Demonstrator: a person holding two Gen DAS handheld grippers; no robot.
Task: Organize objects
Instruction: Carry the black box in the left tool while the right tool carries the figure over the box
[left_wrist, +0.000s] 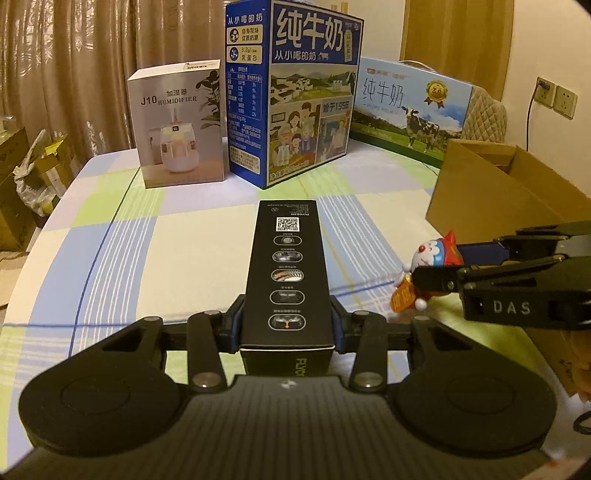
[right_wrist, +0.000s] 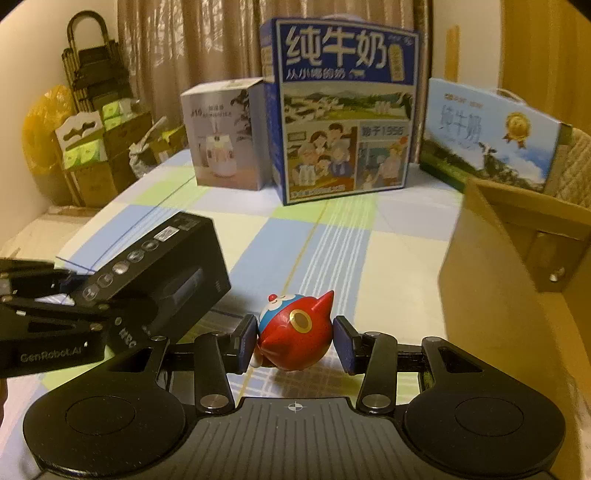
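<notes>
My left gripper (left_wrist: 286, 325) is shut on a long black box (left_wrist: 288, 266) and holds it lengthwise, pointing away over the checked tablecloth. The box also shows in the right wrist view (right_wrist: 159, 277), at the left and lifted. My right gripper (right_wrist: 293, 341) stands around a red and blue Doraemon toy (right_wrist: 293, 330). The left pad touches the toy and a small gap shows at the right pad. The toy appears in the left wrist view (left_wrist: 430, 269) between the right gripper's fingers (left_wrist: 439, 278), beside the cardboard box.
An open cardboard box (right_wrist: 517, 258) stands at the right. At the back stand a humidifier box (left_wrist: 177, 125), a tall blue milk carton (left_wrist: 295, 92) and a light blue milk case (left_wrist: 410, 107). Cartons and bags (right_wrist: 85, 147) lie beyond the table's left edge.
</notes>
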